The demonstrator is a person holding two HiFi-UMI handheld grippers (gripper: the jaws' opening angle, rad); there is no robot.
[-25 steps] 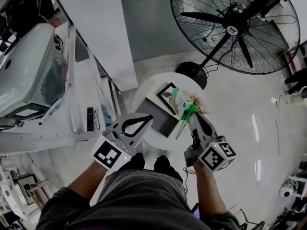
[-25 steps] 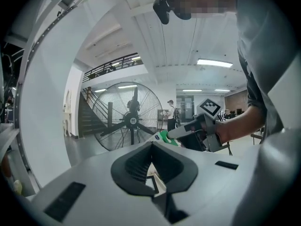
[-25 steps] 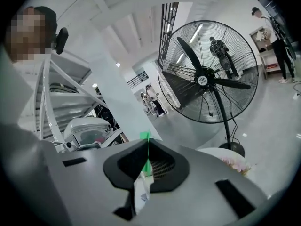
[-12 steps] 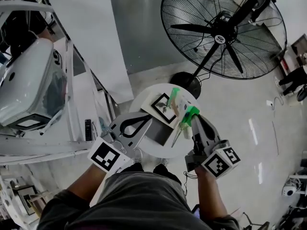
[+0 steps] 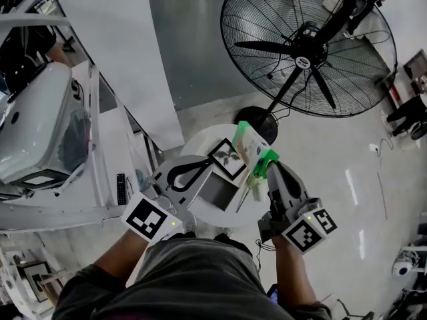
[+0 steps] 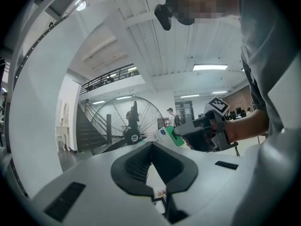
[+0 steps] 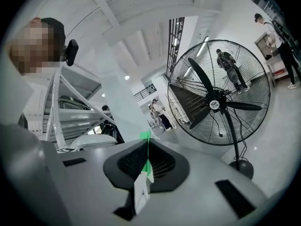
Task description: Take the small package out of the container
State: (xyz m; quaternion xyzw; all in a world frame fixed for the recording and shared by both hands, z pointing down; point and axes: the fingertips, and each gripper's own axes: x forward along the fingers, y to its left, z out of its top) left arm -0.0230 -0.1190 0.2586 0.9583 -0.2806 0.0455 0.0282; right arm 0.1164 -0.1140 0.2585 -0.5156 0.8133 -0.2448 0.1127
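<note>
The small package [image 5: 248,142], white with a green edge, hangs in the air above the round white table [image 5: 200,139], with my right gripper [image 5: 263,160] shut on its lower end. In the right gripper view the package [image 7: 146,169] shows edge-on between the jaws of the right gripper [image 7: 143,185]. A black-rimmed square container [image 5: 227,157] lies on the table just left of the package. My left gripper [image 5: 208,167] hovers over the table's near left side, jaws shut with nothing in them. From the left gripper [image 6: 159,193] view the package [image 6: 164,134] appears held up ahead.
A big black pedestal fan [image 5: 307,42] stands just beyond the table, its base [image 5: 257,115] close to the table's far edge. A flat dark grey sheet [image 5: 217,191] lies on the table. A white shelf unit with a remote [image 5: 120,189] runs along the left.
The right gripper has lifted the package a little higher and further from the container. The left gripper has stayed about where it was, shut.
</note>
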